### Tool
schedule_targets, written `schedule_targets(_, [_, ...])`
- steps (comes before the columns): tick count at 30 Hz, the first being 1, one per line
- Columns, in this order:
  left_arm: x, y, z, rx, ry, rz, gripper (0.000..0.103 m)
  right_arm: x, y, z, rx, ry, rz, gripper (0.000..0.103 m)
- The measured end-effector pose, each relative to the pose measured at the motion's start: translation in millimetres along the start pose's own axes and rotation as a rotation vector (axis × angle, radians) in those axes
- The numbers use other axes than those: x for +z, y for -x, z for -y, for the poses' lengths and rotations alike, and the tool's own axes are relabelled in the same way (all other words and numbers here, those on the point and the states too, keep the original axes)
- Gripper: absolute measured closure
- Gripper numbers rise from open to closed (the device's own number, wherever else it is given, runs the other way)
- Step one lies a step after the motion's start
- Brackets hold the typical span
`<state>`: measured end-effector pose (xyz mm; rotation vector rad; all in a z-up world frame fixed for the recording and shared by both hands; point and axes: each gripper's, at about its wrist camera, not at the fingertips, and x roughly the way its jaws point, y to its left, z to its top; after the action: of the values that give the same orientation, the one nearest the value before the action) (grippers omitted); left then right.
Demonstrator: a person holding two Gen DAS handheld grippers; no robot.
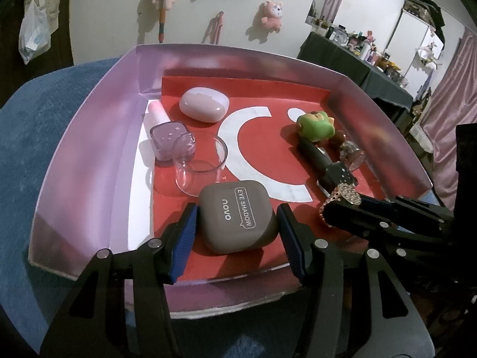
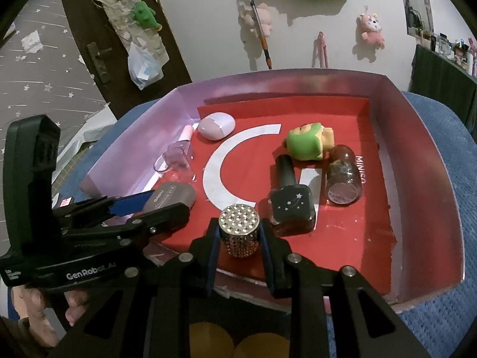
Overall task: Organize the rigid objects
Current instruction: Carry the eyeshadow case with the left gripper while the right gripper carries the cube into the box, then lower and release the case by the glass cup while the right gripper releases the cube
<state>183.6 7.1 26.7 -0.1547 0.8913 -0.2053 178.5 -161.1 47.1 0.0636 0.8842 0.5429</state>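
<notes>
My left fingers [image 1: 237, 232] grip the grey eye shadow case [image 1: 237, 217], blue pads pressed to its two side walls, the case just above the near edge of the red floor of the pink-walled tray [image 1: 89, 155]. It sits square between the pads, lettering running away from me, long axis pointing into the tray, so setting it down looks like a short straight drop. My right fingers [image 2: 238, 238], drawn in narrow, clamp the rhinestone-studded cylinder [image 2: 238, 229] upright, its studded end toward the lens, just inside the tray's near wall. The black star-capped bottle [image 2: 290, 197] lies just beside it to the right, neck aimed at the far wall; that is the neighbour most likely to be knocked. Ahead of the case stands a clear cup [image 1: 201, 164], with a lilac bottle [image 1: 167, 140] on its side behind it and a pale oval case [image 1: 204, 104] farther back. The green figure [image 2: 307, 143] and a brown jar [image 2: 342, 179] hold the right side. The left hand's load is nearer the left wall, the right's nearer the centre
</notes>
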Motion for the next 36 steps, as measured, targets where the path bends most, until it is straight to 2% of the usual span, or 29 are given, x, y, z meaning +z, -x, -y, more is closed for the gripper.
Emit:
schedule_targets(9, [7.5,-7.1,-5.5,0.014,0.011,0.004,0.051,3.4,-10.4,0.9,-0.018,0.009,-0.005,0.075])
schedule_targets(23, [21.5,-20.1,-9.3,0.049,0.034,0.016,0.051,21.3,-21.0,14.5,-0.101,-0.004,0.026,0.075])
schedule_targets(36, [24.0,-25.1,-8.3,0.064,0.030,0.018,0.051,23.7,-24.5,15.2,-0.113,-0.004,0.013,0.075])
